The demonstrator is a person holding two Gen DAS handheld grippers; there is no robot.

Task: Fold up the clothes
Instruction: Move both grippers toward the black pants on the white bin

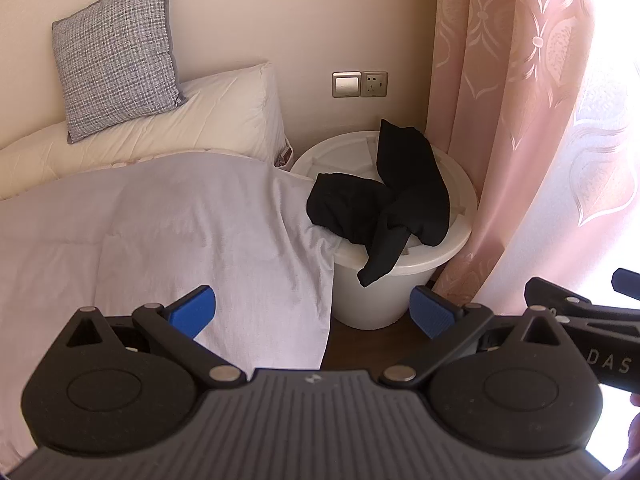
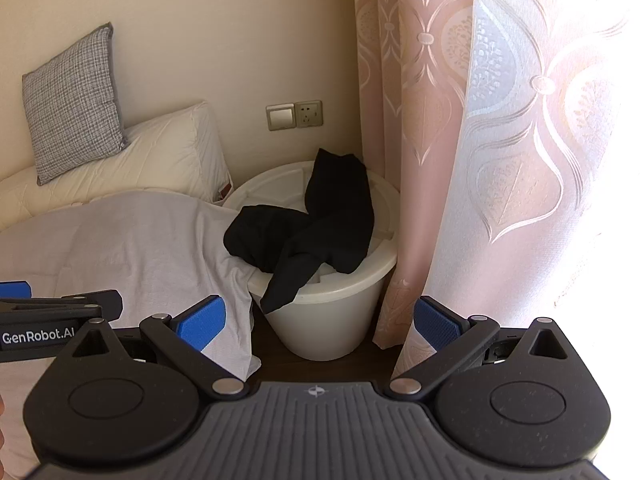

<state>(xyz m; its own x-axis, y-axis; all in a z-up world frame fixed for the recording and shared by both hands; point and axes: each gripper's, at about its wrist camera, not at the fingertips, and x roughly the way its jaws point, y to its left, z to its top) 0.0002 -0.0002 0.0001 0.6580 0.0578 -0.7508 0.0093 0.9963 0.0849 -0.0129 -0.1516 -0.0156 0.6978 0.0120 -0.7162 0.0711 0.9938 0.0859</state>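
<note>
Bedroom corner: a bed under a pale grey cover runs up to a cream wall, with a white bucket wedged between the bed's edge and a pink patterned curtain.

From the left wrist, a black garment lies crumpled across the bucket's lid, one limp end trailing over the bucket's near rim and one bunched part touching the bed cover. It is heaped and twisted, with no flat fold visible. Behind the bucket on the wall sit a switch and socket; up and left of the bucket are a white pillow and a grey checked cushion. The left gripper hovers short of the bucket, blue pads spread wide with nothing between them.

From the right wrist, the bucket sits ahead, the garment again slumped over its top. The right gripper likewise stands released and bare, near the bucket but apart from the cloth.

Judging by this, the garment is not folded, and no folded pile shows; lifting it, spreading it and folding it all appear left to do.
</note>
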